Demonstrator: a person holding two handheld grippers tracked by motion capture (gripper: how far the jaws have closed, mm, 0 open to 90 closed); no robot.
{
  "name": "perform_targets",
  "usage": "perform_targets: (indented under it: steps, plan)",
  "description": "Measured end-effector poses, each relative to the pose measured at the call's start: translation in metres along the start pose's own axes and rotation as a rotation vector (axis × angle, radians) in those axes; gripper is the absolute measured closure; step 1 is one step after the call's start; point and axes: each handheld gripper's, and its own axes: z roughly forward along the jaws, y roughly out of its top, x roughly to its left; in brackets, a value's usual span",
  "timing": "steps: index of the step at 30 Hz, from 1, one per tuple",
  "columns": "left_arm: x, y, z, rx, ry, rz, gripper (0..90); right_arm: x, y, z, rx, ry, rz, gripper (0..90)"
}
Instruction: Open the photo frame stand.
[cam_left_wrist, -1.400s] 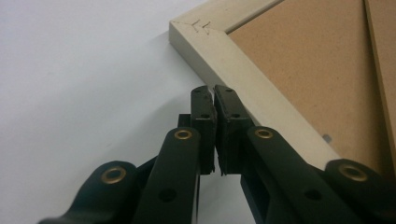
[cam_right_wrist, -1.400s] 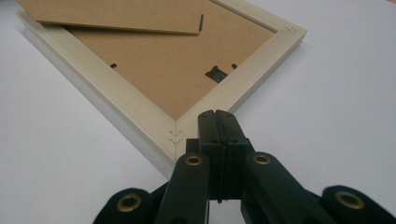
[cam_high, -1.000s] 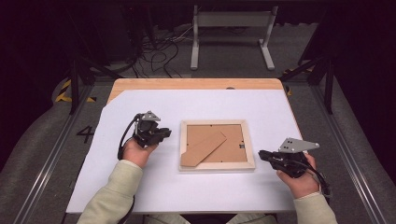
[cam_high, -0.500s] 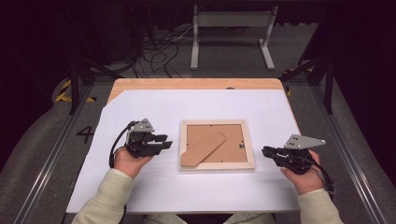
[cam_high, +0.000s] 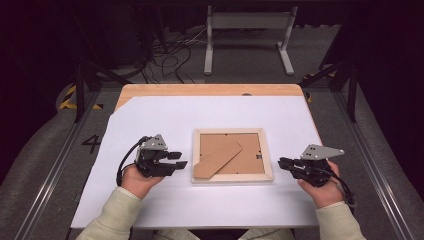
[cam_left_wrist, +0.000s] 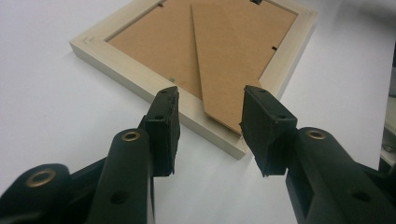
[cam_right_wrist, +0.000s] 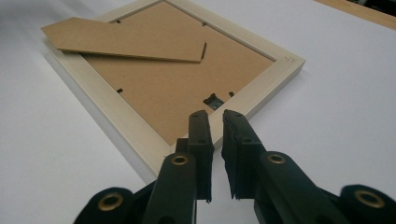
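Bare white table (cam_high: 165, 120) lies open on every side of the frame (cam_high: 233, 176). Its stand (cam_high: 218, 160) juts up over the frame's near-left corner, barring a low pass there. Each gripper, left (cam_high: 181, 160) and right (cam_high: 281, 163), has free room short of the frame's sides.

A single digit "4" (cam_high: 92, 144) is marked in dark on the grey floor, readable in the high view. It lies left of the left gripper (cam_high: 179, 160), beyond the table's (cam_high: 210, 90) edge. Nothing else is legible.
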Motion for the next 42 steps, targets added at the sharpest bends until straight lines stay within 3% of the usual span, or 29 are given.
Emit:
perform_targets:
  steps: [9,24,30,35,42]
  plan:
    - [-0.007,-0.006,0.014,0.069,-0.035,0.030,56.1,0.000,-0.001,0.001,0.004,0.004,0.002,81.7]
    - [-0.009,-0.010,0.032,0.153,-0.086,0.020,55.9,0.000,-0.001,0.002,0.005,0.009,0.003,81.6]
    - [-0.009,-0.011,0.039,0.187,-0.079,0.029,58.5,0.000,-0.001,0.002,-0.002,0.015,0.013,82.0]
    - [-0.014,-0.011,0.044,0.228,-0.052,0.046,68.8,-0.001,-0.001,0.002,-0.003,0.016,0.015,82.0]
    - [-0.016,-0.011,0.048,0.243,-0.051,0.064,72.9,-0.001,-0.002,0.003,-0.002,0.019,0.016,82.0]
